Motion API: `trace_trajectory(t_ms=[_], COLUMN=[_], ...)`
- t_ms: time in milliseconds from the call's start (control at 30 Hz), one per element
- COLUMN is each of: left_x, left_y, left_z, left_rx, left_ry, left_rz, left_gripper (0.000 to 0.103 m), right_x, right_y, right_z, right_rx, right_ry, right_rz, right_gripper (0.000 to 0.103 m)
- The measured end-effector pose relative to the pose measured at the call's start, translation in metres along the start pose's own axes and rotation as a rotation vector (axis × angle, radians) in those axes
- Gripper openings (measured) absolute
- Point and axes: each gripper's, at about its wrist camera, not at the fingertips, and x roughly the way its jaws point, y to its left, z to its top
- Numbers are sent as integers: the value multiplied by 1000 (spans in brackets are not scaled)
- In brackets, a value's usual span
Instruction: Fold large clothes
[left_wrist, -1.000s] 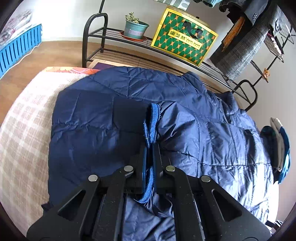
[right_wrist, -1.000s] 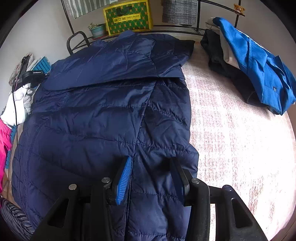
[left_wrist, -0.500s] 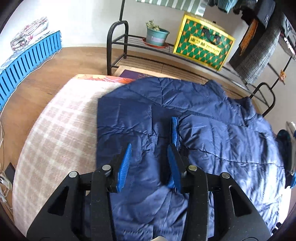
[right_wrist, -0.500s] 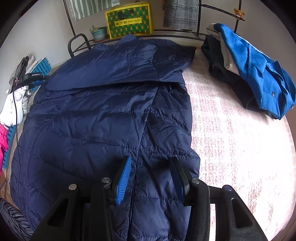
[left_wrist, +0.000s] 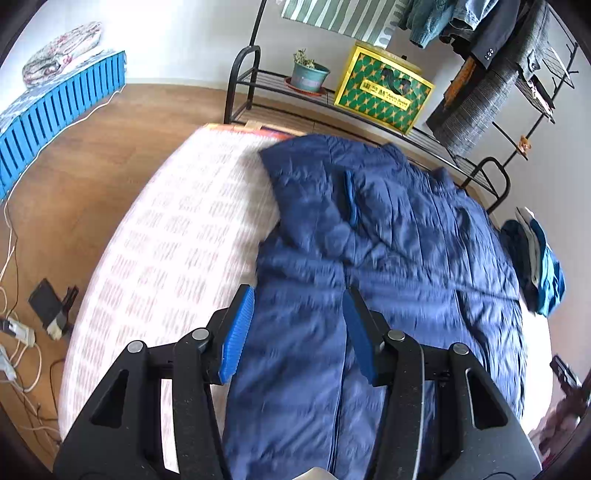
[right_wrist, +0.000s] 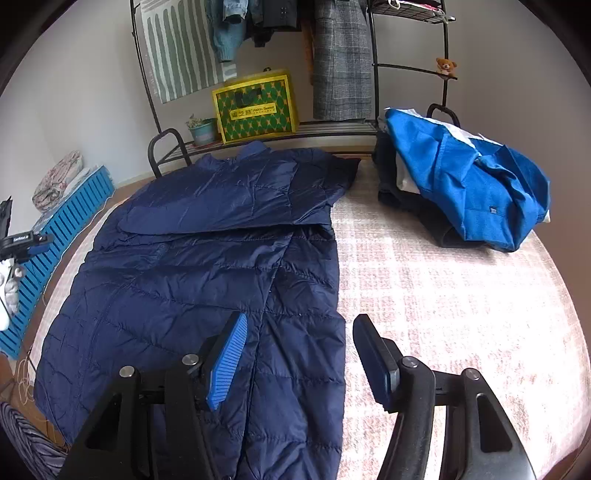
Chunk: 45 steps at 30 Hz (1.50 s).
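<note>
A long navy quilted jacket lies flat on the checked bed cover. Its sleeves are folded in across the body, and one blue knit cuff rests on top. My left gripper is open and empty, held above the jacket's lower part. In the right wrist view the jacket fills the left half of the bed. My right gripper is open and empty, above the jacket's hem near its right edge.
A pile of blue and dark clothes lies at the bed's far right. A black metal rack with a plant pot and a green-yellow bag stands behind the bed. A blue crate and cables are on the wooden floor.
My left gripper let go of the sleeve cuff, opened, and pulled back and up from the jacket. My right gripper rose and drew back a little, staying open.
</note>
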Motion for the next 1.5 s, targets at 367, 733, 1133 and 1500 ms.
trace_trajectory(t_ms=[367, 733, 1133, 1500], left_x=[-44, -25, -19, -43], left_y=[40, 79, 76, 57], left_z=[-112, -170, -207, -194], left_rx=[-58, -222, -236, -187], left_ry=[149, 277, 346, 237], left_rz=[-59, -132, -213, -214], left_gripper=[60, 60, 34, 2], right_x=[-55, -30, -14, -20], right_y=[-26, -35, -27, -2], right_z=[-39, -102, -137, -135], right_rx=[25, 118, 187, 184], right_ry=[56, 257, 375, 367], right_rz=[46, 167, 302, 369], right_gripper=[64, 64, 58, 3])
